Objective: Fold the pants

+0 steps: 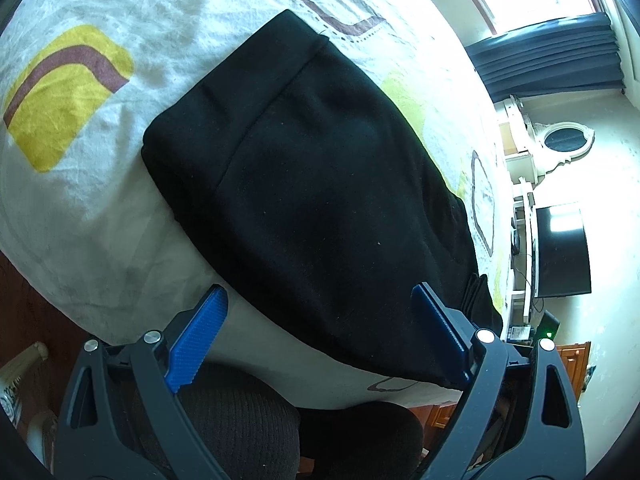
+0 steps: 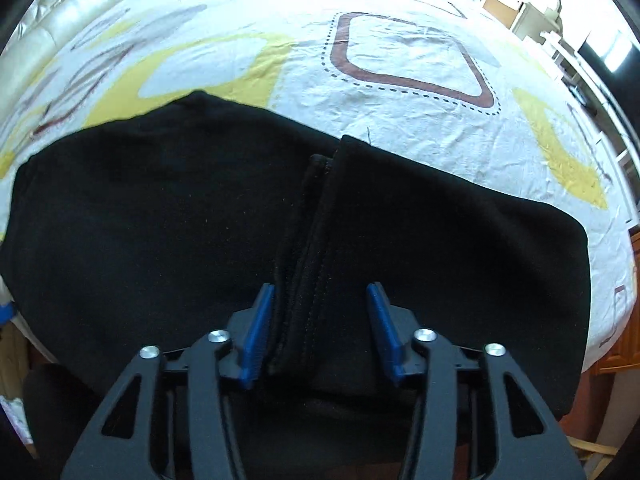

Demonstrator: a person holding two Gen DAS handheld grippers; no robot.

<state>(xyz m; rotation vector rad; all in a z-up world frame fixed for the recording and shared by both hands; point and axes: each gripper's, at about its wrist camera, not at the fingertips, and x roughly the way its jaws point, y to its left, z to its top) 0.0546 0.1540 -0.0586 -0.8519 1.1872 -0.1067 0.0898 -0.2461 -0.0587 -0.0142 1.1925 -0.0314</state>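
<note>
Black pants [image 1: 320,168] lie folded on the patterned bedsheet [image 1: 100,168], with the waistband toward the far end in the left wrist view. My left gripper [image 1: 320,298] hovers over their near edge, jaws wide open, nothing between the blue pads [image 1: 200,332]. In the right wrist view the pants [image 2: 140,220] fill the lower half, and a raised ridge of layered fabric with a seam [image 2: 308,264] runs toward the camera. My right gripper [image 2: 320,300] points steeply down at that ridge, which lies between its pads. Its left pad [image 2: 258,320] is right beside the ridge; the right pad stands clear.
The bed's sheet [image 2: 400,60] stretches beyond the pants. A cream padded headboard [image 2: 60,20] is at far left. A window and blue curtain [image 1: 552,52], a white dresser with an oval mirror [image 1: 564,140] and a dark monitor [image 1: 560,248] stand along the wall. A dark seat [image 1: 240,420] sits below the bed edge.
</note>
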